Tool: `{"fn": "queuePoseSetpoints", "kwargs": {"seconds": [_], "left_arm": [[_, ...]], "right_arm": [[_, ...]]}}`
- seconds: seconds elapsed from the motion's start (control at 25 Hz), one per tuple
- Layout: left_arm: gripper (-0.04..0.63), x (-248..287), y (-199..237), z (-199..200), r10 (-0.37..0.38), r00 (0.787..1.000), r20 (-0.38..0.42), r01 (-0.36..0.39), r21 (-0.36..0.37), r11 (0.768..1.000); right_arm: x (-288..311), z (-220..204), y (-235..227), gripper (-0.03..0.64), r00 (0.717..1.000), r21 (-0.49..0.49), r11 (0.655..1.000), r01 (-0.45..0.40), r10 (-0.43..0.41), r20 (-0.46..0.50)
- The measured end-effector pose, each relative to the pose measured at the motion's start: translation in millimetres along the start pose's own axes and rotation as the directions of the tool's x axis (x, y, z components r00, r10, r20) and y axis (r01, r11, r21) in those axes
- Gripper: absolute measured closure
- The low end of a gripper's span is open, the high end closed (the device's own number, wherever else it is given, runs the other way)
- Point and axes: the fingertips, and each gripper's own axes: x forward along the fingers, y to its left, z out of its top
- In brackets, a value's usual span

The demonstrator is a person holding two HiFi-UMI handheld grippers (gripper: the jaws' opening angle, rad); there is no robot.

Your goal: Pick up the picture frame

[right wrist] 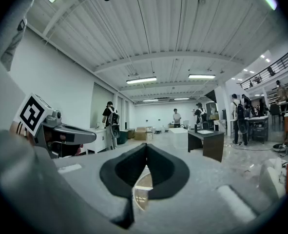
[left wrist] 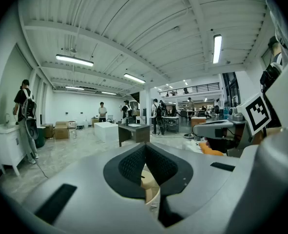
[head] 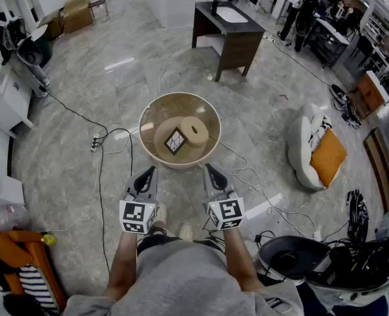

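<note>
A small dark picture frame lies tilted on the round beige table, which has a see-through top, in the head view. A beige roll sits just right of the frame. My left gripper hovers near the table's front rim, left of the frame, with its jaws shut and empty. My right gripper hangs beside it at the rim's front right, also shut on nothing. In the left gripper view the left gripper has its pads closed, with the table's rim below them. The right gripper shows its pads meeting too.
Cables and a power strip lie on the marble floor left of the table. A dark cabinet and a white block stand beyond it. A white seat with an orange cushion is at the right. People stand far back.
</note>
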Motion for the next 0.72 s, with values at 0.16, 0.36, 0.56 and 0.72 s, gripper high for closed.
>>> {"fn": "queuePoseSetpoints", "kwargs": {"seconds": [0.16, 0.36, 0.56, 0.72], "left_arm": [[0.578, -6.7, 4.2, -0.1, 0.002, 1.000, -0.002, -0.002, -0.001, 1.000], [0.577, -3.7, 2.7, 4.4, 0.007, 1.000, -0.002, -0.007, 0.000, 1.000], [0.578, 3.5, 1.0, 15.1, 0.025, 1.000, 0.005, -0.025, 0.005, 1.000], [0.577, 19.2, 3.9, 22.1, 0.044, 0.999, 0.010, -0.044, -0.003, 0.999]], "right_arm": [[0.5, 3.1, 8.0, 0.618, 1.000, 0.001, 1.000, -0.006, 0.006, 0.001], [4.6, 8.3, 9.0, 0.618, 0.999, -0.001, 0.999, -0.036, 0.036, 0.010], [12.9, 9.8, -0.9, 0.617, 0.999, -0.002, 0.999, -0.045, 0.045, 0.005], [25.6, 9.4, -15.5, 0.617, 0.998, 0.005, 0.998, -0.056, 0.056, 0.006]]}}
